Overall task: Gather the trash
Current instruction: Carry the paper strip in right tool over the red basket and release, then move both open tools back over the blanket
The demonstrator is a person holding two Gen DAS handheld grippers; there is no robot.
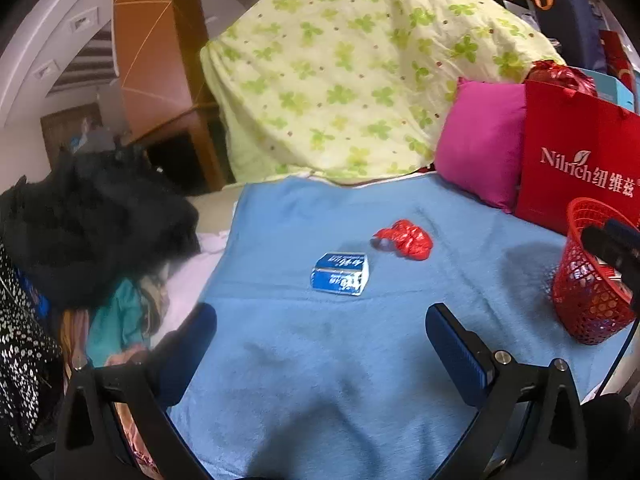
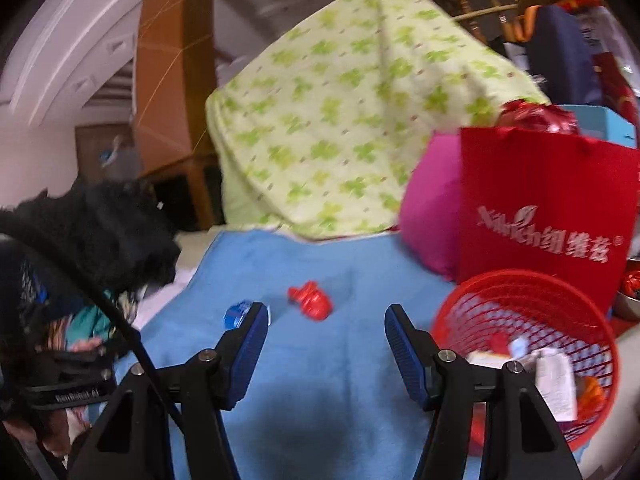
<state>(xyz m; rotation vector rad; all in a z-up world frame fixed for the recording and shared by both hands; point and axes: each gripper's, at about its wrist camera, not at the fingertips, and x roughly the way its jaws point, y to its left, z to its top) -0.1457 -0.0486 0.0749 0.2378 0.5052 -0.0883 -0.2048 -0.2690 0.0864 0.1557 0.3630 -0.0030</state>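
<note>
Flat, blue carton (image 1: 340,274) lengthwise left-right

The left gripper (image 1: 320,336) hung tilted downward over the near part of the blue blanket (image 1: 360,360), its jaws spread wide with nothing between them. The right gripper (image 2: 326,332) was likewise angled down above the blanket's near edge, its blue-padded fingers (image 2: 404,344) standing apart and empty.

The right tool's finger (image 2: 248,340) hides part of the blue box (image 2: 236,314), and the red basket (image 1: 592,280) is cut off.
</note>
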